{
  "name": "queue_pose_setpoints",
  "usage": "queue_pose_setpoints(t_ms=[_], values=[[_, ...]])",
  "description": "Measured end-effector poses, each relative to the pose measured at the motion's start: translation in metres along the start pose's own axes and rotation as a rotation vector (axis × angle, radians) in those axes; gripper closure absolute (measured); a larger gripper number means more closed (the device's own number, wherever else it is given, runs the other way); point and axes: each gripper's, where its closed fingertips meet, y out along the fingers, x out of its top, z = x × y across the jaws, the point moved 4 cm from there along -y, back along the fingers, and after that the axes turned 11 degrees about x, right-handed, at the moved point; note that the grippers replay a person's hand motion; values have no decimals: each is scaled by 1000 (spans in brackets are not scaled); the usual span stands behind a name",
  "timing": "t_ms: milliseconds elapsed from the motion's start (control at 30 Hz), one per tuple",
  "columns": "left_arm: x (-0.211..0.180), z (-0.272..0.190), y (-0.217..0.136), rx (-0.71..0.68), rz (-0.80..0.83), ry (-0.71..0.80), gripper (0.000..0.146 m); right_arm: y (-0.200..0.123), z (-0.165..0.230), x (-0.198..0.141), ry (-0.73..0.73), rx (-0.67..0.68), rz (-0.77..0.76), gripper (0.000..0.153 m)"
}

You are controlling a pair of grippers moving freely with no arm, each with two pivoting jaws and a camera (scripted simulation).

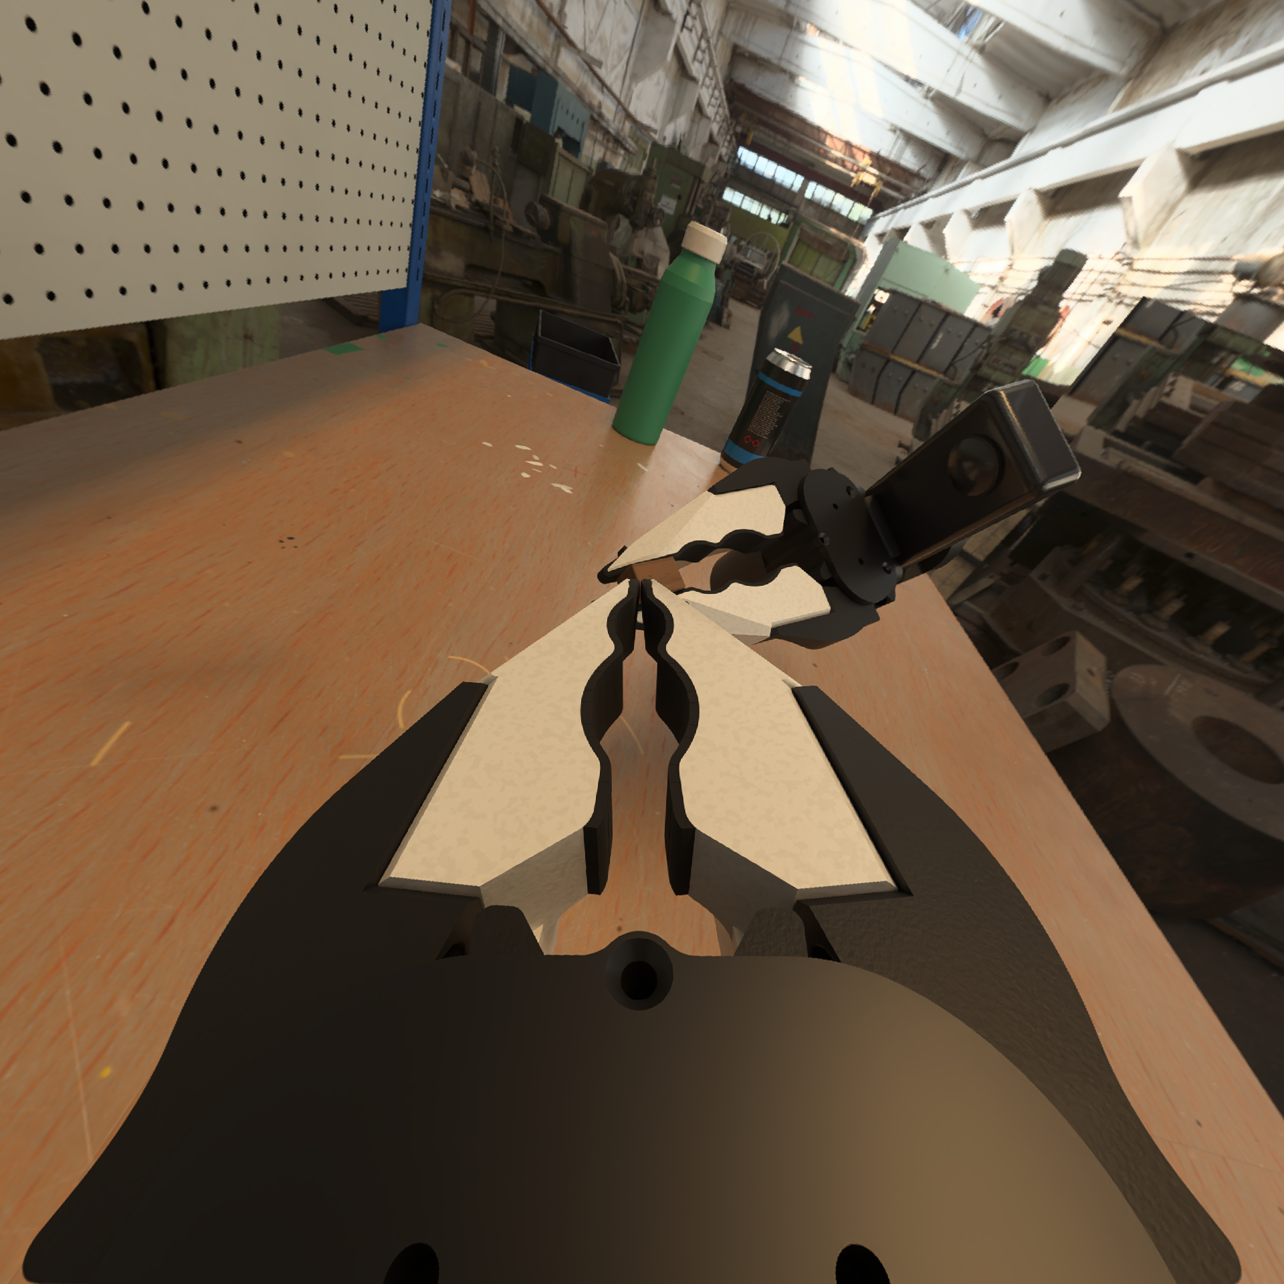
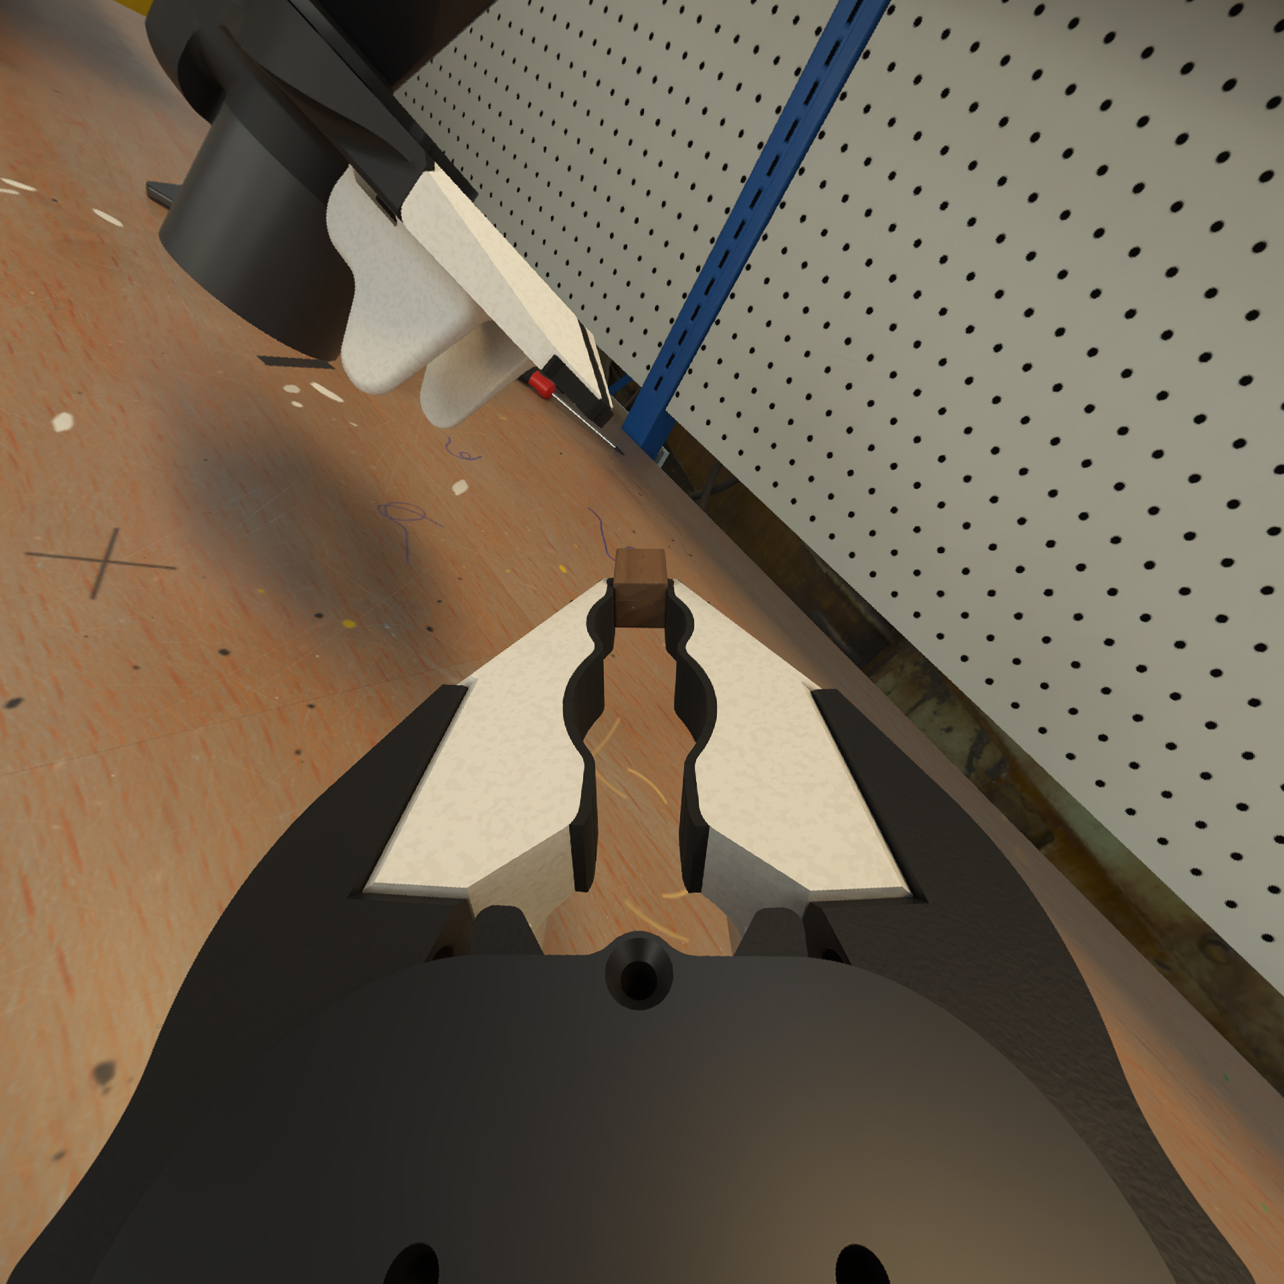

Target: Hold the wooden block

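One small wooden block (image 2: 640, 587) sits pinched between the tips of the right gripper (image 2: 640, 603), jaws closed onto its two opposite flat sides, w/ the block's far half sticking out past the tips. Below it is the workbench (image 2: 208, 695); can't tell if the block rests on the top or is just clear of it.

The left gripper (image 1: 640, 590) has its jaws nearly together w/ nothing between them, only a thin slit left. Its tips are right next to the right gripper's tips and the block (image 1: 656, 570), which shows there as a sliver of brown; contact can't be told.

Handling, as a guess: block looks like solid hardwood, so stiff, light for its size, not fragile, won't squash under the pads. Faces look smooth and flat, so fairly slick, but parallel sides suit a two-finger pinch well. Best hold is across two opposite flat faces, centred, not on edges or corners, where it could twist out. Current hold is near the tips only, approx half the block inside, so it could pivot if bumped; a deeper seat would be safer.

Also on the bench, well apart: green bottle (image 1: 667, 340), dark can (image 1: 768, 410). Pegboard (image 2: 1007, 347) runs along the back.
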Motion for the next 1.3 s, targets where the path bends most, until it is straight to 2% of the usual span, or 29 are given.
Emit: queue_pose_setpoints(t_ms=[233,633,1100,1300], values=[[0,0,3,-8,-2,-32,146,-1,-1,1,-8,-19,-3,140],[-2,-5,7,65,4,154,146,-1,-1,2,17,5,-21,140],[-1,-9,12,95,-3,289,146,-4,-2,3,171,112,-108,140],[-1,-9,14,93,-2,310,146,-4,0,4,265,200,-152,140]])
